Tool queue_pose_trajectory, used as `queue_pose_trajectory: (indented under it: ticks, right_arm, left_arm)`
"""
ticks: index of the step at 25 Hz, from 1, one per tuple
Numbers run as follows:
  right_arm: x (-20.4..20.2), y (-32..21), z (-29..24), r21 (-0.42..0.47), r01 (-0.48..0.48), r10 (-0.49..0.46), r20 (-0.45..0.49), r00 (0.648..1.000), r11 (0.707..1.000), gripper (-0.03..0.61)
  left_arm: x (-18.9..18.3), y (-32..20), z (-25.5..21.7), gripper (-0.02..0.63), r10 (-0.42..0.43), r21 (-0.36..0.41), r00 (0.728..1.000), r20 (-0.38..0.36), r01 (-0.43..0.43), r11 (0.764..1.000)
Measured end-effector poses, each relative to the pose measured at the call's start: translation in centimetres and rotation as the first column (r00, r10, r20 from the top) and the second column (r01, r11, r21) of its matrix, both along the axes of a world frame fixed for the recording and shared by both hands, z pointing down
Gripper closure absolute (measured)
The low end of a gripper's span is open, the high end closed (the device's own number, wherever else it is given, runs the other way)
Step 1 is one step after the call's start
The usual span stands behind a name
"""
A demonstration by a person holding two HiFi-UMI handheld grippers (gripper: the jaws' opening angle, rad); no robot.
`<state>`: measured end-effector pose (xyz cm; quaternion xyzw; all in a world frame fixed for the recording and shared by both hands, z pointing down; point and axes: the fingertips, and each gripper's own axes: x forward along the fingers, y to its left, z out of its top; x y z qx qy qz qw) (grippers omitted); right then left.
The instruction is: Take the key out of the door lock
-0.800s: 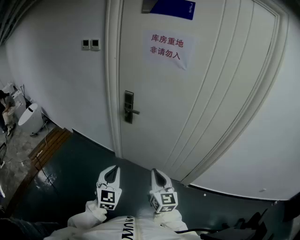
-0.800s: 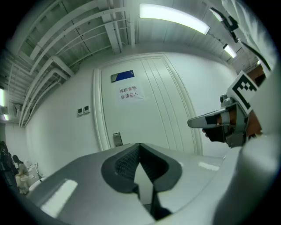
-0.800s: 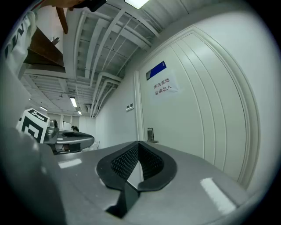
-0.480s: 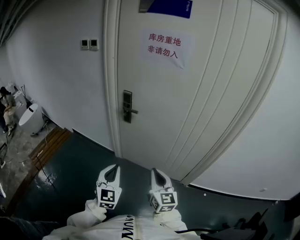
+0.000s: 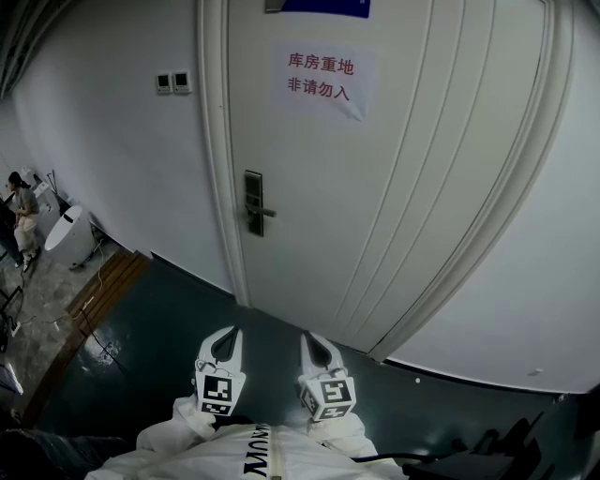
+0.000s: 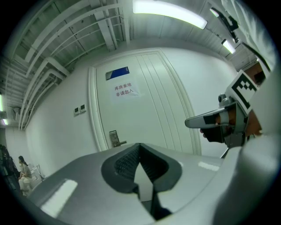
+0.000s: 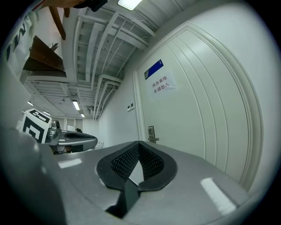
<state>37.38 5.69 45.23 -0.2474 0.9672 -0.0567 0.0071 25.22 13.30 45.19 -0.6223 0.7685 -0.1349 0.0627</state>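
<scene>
A white panelled door (image 5: 375, 187) fills the middle of the head view. Its metal lock plate (image 5: 253, 202) with a short lever handle sits near the door's left edge; the same lock plate (image 6: 113, 138) (image 7: 151, 133) shows small in both gripper views. The key is too small to make out. My left gripper (image 5: 224, 344) and right gripper (image 5: 316, 349) are held low, side by side, well short of the door. Both are shut with nothing between the jaws.
A paper sign with red characters (image 5: 319, 77) hangs on the door, a blue plate (image 5: 323, 6) above it. Two wall switches (image 5: 172, 82) sit left of the frame. At far left are a person (image 5: 21, 211), a white round object (image 5: 67, 232) and wooden boards (image 5: 103, 286) on the dark floor.
The head view has shifted so the door and lock sit slightly higher and nearer. Both grippers keep their places, shut.
</scene>
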Motion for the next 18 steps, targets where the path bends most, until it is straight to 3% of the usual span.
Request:
queue_pose_trajectory:
  ticks: [9,18]
  right_arm:
    - [-2.8,-1.6,1.3,-0.02,0.004,-0.005,-0.023,1.0,1.0,0.58]
    - [-10.4,-4.9,0.3,0.018,-0.032,0.032,-0.048,0.998,0.999,0.58]
  left_arm:
    - [-2.4,-1.8,0.9,0.614,0.006,-0.004,1.0,-0.011,-0.007,1.0]
    - [-10.9,-5.1,0.7,0.614,0.014,0.027,0.998,-0.057,-0.013,1.0]
